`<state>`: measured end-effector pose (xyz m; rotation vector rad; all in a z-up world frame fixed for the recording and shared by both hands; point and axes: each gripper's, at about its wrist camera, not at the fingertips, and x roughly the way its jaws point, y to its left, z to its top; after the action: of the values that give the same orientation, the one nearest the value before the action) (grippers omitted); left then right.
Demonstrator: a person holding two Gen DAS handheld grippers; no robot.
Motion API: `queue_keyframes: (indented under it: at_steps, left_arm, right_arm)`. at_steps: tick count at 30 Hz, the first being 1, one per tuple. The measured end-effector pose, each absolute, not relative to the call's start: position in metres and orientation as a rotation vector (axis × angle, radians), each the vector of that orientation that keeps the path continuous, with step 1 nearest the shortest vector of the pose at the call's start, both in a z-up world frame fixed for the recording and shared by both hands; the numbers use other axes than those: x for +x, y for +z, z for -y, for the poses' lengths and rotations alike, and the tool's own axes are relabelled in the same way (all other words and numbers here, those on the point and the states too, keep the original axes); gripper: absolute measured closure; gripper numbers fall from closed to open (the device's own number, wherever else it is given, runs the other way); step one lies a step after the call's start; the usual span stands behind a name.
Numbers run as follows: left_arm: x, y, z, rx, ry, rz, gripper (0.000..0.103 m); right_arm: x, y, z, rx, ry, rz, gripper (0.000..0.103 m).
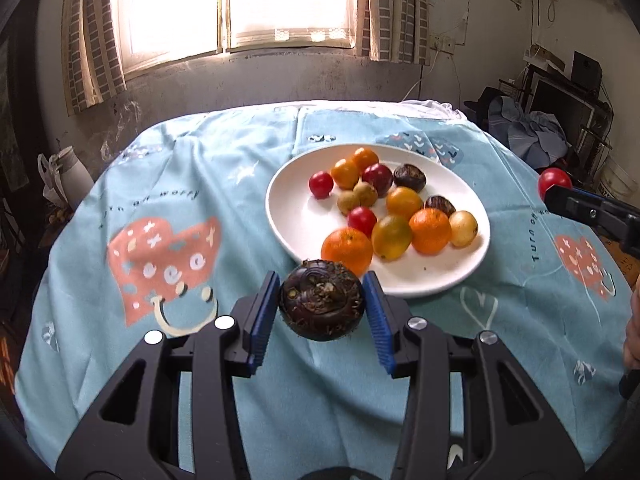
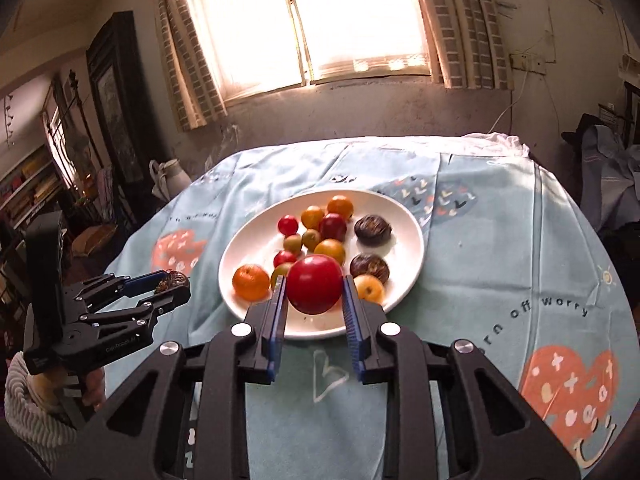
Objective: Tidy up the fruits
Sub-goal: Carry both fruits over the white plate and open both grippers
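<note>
A white plate [image 1: 288, 216] on the blue tablecloth holds several small fruits: oranges, red ones, yellow ones and dark brown ones. It also shows in the right wrist view [image 2: 404, 232]. My left gripper [image 1: 320, 304] is shut on a dark brown fruit [image 1: 321, 299] and holds it above the cloth just in front of the plate; it appears at the left of the right wrist view [image 2: 170, 286]. My right gripper [image 2: 314, 294] is shut on a red fruit [image 2: 314, 284] above the plate's near edge; it shows at the right of the left wrist view [image 1: 554, 186].
The table with the blue patterned cloth [image 1: 200, 208] stands under a bright window. A white jug [image 2: 170, 178] stands off the table's far left. Clothes and shelves [image 1: 532, 128] lie to the right, a bookshelf [image 2: 28, 188] to the left.
</note>
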<state>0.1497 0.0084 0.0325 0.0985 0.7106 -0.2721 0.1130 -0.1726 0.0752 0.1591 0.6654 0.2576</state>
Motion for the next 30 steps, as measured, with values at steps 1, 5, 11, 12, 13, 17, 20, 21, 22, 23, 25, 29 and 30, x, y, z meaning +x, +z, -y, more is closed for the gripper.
queue_keyframes:
  at_steps: [1,5,11,12,13,17,20,21,22,23,25,29,30]
  left_arm:
    - [0.159,0.039,-0.005,0.099,-0.267,-0.698,0.059]
    - [0.196,0.049,0.006,0.083,-0.244,-0.687,0.059]
    - [0.243,0.028,0.01,0.041,-0.203,-0.728,0.059]
    - [0.25,0.022,0.011,0.041,-0.201,-0.741,0.059]
    - [0.256,0.017,0.012,0.041,-0.201,-0.754,0.059]
    - [0.274,-0.001,0.014,0.013,-0.216,-0.792,0.058]
    - [0.276,-0.006,0.013,0.002,-0.212,-0.796,0.041]
    - [0.274,-0.005,0.012,0.007,-0.206,-0.787,0.04]
    - [0.271,-0.003,0.012,0.012,-0.201,-0.78,0.037]
    - [0.267,0.001,0.01,0.009,-0.196,-0.772,0.035]
    - [0.256,0.011,0.005,-0.011,-0.187,-0.747,0.028]
    - [0.218,0.033,-0.004,-0.022,-0.148,-0.685,0.016]
    - [0.205,0.038,-0.007,-0.026,-0.13,-0.665,0.013]
  right_arm:
    - [0.12,0.08,0.177,0.171,0.249,-0.66,0.076]
    - [0.155,0.079,0.185,0.205,0.229,-0.67,0.076]
    - [0.201,0.04,0.171,0.2,0.232,-0.759,0.076]
    - [0.208,0.032,0.169,0.198,0.226,-0.776,0.076]
    - [0.216,0.025,0.168,0.195,0.216,-0.79,0.076]
    - [0.239,0.007,0.17,0.198,0.202,-0.825,0.074]
    - [0.245,0.003,0.167,0.182,0.209,-0.844,0.073]
    - [0.243,0.005,0.167,0.183,0.218,-0.837,0.073]
    - [0.241,0.009,0.166,0.186,0.221,-0.831,0.073]
    - [0.237,0.015,0.167,0.193,0.229,-0.824,0.073]
    - [0.224,0.033,0.168,0.216,0.256,-0.789,0.073]
    - [0.177,0.07,0.169,0.238,0.274,-0.673,0.034]
    - [0.162,0.077,0.168,0.234,0.273,-0.636,0.034]
